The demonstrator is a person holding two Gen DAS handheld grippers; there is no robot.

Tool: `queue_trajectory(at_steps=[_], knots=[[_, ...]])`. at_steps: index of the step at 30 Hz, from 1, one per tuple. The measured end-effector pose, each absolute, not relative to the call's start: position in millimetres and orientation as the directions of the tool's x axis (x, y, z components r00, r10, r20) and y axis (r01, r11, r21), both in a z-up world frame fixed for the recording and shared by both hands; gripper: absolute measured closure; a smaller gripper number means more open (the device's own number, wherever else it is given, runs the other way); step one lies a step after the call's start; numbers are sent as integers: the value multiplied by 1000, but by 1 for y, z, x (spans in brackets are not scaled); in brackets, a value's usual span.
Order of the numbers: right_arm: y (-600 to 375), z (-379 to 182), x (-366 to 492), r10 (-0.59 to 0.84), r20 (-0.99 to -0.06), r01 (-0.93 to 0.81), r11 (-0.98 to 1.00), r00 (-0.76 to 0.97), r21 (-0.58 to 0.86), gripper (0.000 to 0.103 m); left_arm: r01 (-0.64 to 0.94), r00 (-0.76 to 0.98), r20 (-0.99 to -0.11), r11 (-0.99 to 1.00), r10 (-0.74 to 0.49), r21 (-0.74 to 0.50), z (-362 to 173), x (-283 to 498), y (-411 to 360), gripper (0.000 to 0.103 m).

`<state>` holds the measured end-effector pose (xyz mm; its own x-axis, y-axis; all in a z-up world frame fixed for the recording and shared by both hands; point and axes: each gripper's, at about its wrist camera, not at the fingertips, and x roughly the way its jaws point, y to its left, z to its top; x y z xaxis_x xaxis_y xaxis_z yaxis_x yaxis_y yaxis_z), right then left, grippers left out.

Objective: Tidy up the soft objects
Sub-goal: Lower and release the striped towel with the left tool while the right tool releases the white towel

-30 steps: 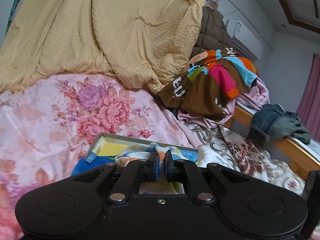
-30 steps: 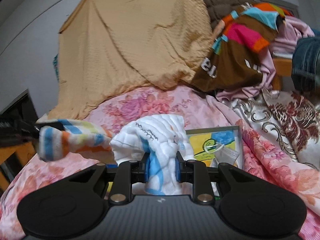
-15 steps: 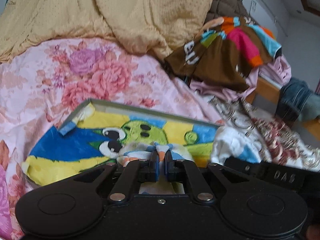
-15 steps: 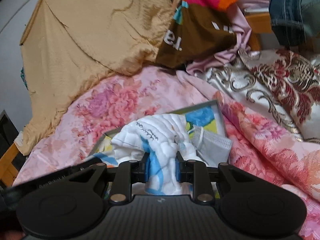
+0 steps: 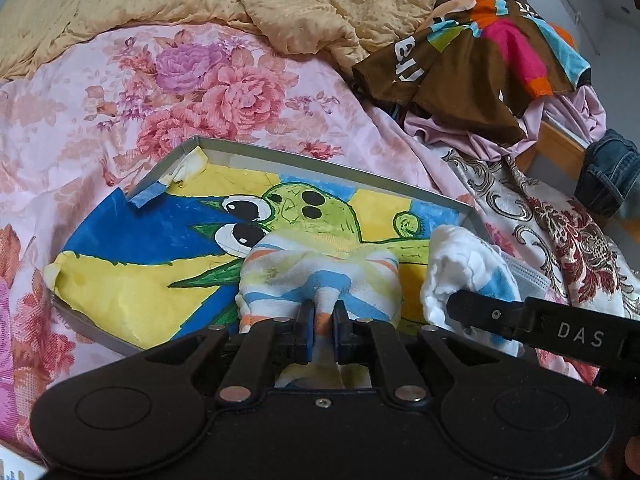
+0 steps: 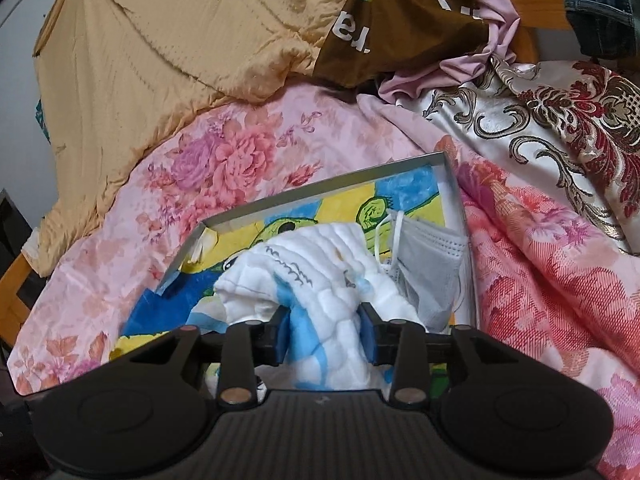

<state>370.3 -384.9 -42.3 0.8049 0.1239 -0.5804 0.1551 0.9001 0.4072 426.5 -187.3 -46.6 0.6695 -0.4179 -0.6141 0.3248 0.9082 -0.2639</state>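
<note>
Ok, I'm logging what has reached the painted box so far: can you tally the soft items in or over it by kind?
Striped cloth, pinched in the left gripper: 1
White quilted cloth, between the right gripper pads: 1
Grey face mask, lying in the box: 1
Total: 3

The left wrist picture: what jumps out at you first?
The shallow grey box with a bright cartoon drawing inside, lying on the pink flowered bedspread. At its near edge, the left tongs pinch a striped blue-orange-white cloth, with a white quilted cloth beside it.
</note>
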Motion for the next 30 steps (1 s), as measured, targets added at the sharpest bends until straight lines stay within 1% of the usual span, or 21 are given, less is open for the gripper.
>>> queue_trajectory(at_steps=[2,5,7,8,11,13,14,16,17,19,23,25,26,30], knots=[[-385,-42,370,123,-582,156,900,804,407,62,328,668,-618,909,-415,-257,-46,426,-188,94],[-385,-43,370,124,-584,156,901,802,406,60,330,664,-622,910,-413,-252,-46,425,-187,91],[-385,-43,370,127,-584,153,901,802,405,59,330,662,-625,910,-413,-251,-46,424,-187,85],[-384,-43,371,126,-585,152,902,801,403,59,330,660,-627,909,-414,-253,-47,424,-186,84],[-384,-43,372,131,-586,147,904,800,402,54,330,661,-625,909,-415,-254,-46,422,-183,82],[-385,-43,372,132,-585,146,903,800,403,50,326,666,-625,913,-407,-246,-45,420,-181,75],[-385,-43,372,132,-585,146,903,800,404,49,325,669,-624,914,-404,-244,-45,418,-180,73],[-384,-42,372,136,-583,143,903,801,406,43,320,676,-620,916,-398,-240,-43,415,-176,61],[-384,-42,371,140,-582,140,902,801,409,41,315,682,-617,919,-392,-237,-42,413,-173,58],[-383,-39,370,148,-578,131,901,802,413,36,302,693,-610,923,-385,-239,-38,409,-168,46],[-380,-32,364,131,-573,127,913,809,388,29,278,713,-596,929,-370,-244,-28,401,-158,37],[-380,-26,360,126,-564,122,916,816,382,26,267,725,-588,933,-359,-241,-22,396,-154,29],[-381,-23,357,124,-557,121,916,821,382,26,260,733,-584,936,-351,-236,-18,392,-152,28],[-382,-5,340,96,-515,119,922,852,369,19,247,751,-572,944,-329,-219,1,381,-142,22]])
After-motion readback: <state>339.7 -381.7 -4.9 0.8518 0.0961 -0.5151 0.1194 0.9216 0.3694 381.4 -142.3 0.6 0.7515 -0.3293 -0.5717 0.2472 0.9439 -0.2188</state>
